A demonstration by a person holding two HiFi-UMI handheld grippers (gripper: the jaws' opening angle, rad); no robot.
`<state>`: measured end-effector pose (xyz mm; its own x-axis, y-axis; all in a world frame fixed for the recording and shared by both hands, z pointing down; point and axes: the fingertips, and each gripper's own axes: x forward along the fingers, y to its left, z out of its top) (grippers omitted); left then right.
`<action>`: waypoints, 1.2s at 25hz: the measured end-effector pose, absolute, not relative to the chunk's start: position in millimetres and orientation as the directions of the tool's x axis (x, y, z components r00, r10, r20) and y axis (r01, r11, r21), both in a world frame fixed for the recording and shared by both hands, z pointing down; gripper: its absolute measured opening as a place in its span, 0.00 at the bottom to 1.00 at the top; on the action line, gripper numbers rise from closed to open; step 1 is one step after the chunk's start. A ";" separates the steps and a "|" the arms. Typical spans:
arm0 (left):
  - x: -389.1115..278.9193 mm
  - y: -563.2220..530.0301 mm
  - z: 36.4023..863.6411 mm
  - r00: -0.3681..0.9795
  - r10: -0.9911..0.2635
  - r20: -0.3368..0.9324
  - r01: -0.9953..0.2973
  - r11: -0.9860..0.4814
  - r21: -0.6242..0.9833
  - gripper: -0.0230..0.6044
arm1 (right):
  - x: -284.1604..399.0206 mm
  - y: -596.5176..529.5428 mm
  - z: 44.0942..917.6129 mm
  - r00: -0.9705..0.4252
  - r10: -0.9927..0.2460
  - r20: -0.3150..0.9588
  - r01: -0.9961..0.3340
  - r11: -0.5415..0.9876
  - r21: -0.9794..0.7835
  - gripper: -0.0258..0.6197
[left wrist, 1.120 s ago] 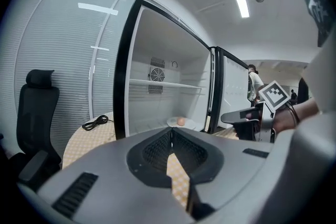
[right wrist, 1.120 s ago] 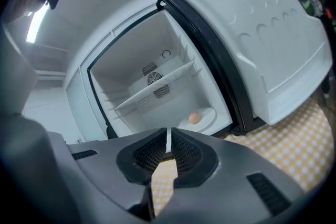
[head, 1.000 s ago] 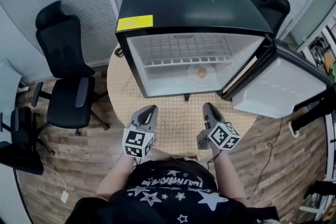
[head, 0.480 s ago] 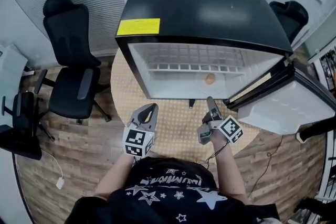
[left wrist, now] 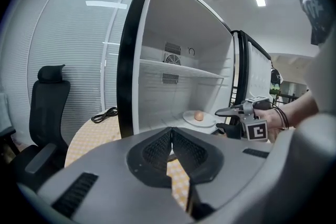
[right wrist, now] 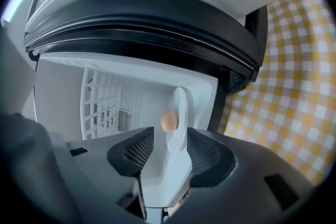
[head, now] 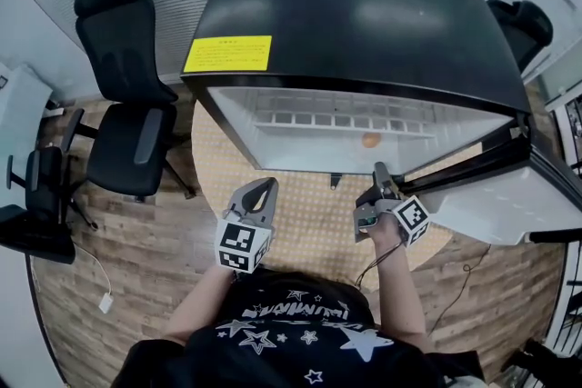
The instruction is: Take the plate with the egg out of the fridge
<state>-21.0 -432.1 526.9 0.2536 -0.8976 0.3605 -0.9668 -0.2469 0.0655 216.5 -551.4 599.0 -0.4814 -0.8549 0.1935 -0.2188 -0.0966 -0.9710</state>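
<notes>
Round worktop (head: pixel 300 223) with a yellow checked cloth, black mini fridge (head: pixel 364 4) sitting on it, black cable (left wrist: pixel 105 114) lying left of the fridge. The plate (left wrist: pixel 206 122) with the egg (left wrist: pixel 199 115) is on the fridge's bottom.

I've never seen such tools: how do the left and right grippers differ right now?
The left gripper has its jaws shut together; those of the right gripper have just been opening, stand apart and hold nothing. The left sits upright; the right is rolled onto its side. The right is at the mouth of the fridge, facing the plate and egg; the left is further back. Both are grey with a marker cube.
</notes>
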 end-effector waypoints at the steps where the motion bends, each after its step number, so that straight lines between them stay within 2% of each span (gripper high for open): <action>1: -19.8 -432.8 527.8 0.256 -0.895 0.364 -0.966 -0.250 0.064 0.05 | 217.4 -552.4 601.2 -0.480 -0.855 0.197 -0.215 -0.104 -0.971 0.33; 10: -19.3 -436.9 532.6 0.253 -0.888 0.383 -0.966 -0.255 0.047 0.05 | 218.1 -565.3 611.7 -0.478 -0.855 0.200 -0.147 -0.147 -0.978 0.32; 16: -18.8 -437.1 534.1 0.251 -0.886 0.389 -0.966 -0.252 0.050 0.05 | 215.3 -571.1 612.3 -0.455 -0.854 0.253 -0.167 -0.198 -0.966 0.32; 18: -19.0 -437.7 534.1 0.250 -0.886 0.390 -0.967 -0.252 0.048 0.05 | 216.3 -571.5 617.4 -0.437 -0.851 0.290 -0.167 -0.240 -0.956 0.28; 21: -19.6 -437.9 534.8 0.246 -0.886 0.393 -0.967 -0.249 0.045 0.05 | 218.3 -569.1 627.4 -0.417 -0.834 0.361 -0.209 -0.298 -0.931 0.13; 24: -20.6 -437.2 535.1 0.242 -0.886 0.395 -0.969 -0.245 0.045 0.05 | 217.9 -568.5 629.1 -0.410 -0.826 0.387 -0.250 -0.307 -0.918 0.11; 30: -22.8 -434.7 536.9 0.236 -0.885 0.402 -0.970 -0.240 0.042 0.05 | 218.9 -568.5 628.8 -0.400 -0.841 0.364 -0.228 -0.294 -0.928 0.10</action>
<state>-22.8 -434.7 536.9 0.2365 -0.8848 0.4016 -0.9698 -0.2402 0.0420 218.9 -568.5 628.8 -0.4003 -0.8408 0.3644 -0.2279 -0.2938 -0.9283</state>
